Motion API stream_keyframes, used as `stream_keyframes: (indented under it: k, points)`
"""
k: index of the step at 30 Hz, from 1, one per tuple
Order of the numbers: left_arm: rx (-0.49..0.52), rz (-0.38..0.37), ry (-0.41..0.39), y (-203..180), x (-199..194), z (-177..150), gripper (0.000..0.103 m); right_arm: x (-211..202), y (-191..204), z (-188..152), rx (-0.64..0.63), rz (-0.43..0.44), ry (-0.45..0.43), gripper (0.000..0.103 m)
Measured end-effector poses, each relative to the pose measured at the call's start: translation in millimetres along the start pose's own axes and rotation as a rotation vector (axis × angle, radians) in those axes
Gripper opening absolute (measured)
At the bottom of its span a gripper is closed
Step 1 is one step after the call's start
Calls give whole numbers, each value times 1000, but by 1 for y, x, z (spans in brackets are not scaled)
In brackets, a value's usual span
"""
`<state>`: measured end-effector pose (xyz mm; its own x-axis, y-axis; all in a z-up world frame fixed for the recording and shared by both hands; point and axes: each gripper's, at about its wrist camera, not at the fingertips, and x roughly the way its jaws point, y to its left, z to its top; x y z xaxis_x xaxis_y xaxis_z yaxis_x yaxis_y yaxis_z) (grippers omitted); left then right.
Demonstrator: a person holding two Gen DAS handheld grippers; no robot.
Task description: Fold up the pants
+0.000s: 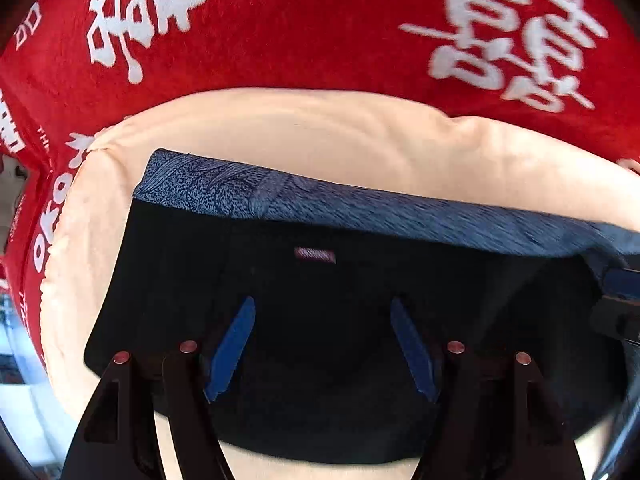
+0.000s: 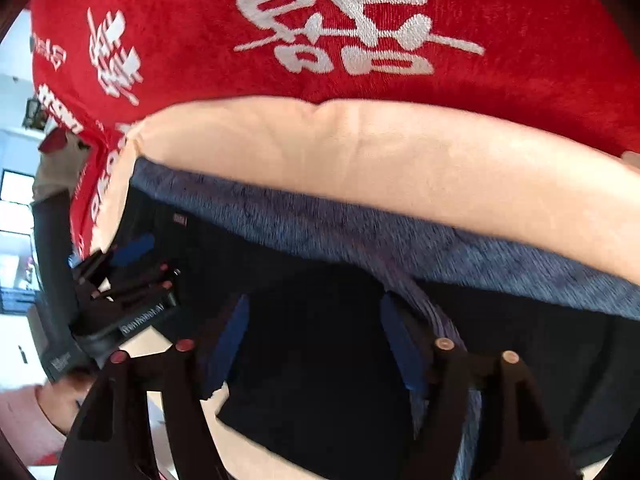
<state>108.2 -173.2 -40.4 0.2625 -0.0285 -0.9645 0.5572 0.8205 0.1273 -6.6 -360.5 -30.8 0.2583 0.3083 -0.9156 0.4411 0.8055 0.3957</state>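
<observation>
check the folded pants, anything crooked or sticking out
Nothing stands out. The dark pants lie as a flat folded bundle on the peach cloth, with a blue patterned band along the far edge. Both grippers hover open.

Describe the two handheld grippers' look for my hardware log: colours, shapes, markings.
Both match: the left gripper and right gripper each have two flat blue fingers on black triangular linkage arms with reddish round rivets. In the right wrist view, the left gripper's black body carries white lettering, too blurred to read. No cables or sleeves are clearly identifiable.
</observation>
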Motion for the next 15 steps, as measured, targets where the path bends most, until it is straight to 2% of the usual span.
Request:
stream_keyframes:
  k: [6, 12, 15]
  points:
    - [57, -59, -13, -21, -32, -16, 72, -36, 8, -37, 34, -104, -48, 75]
    - [176, -124, -32, -46, -52, -41, 72, -57, 7, -79, 111, -183, -113, 76]
    - [261, -171, -31, -58, -62, -51, 72, -72, -4, -114, 197, -161, -153, 76]
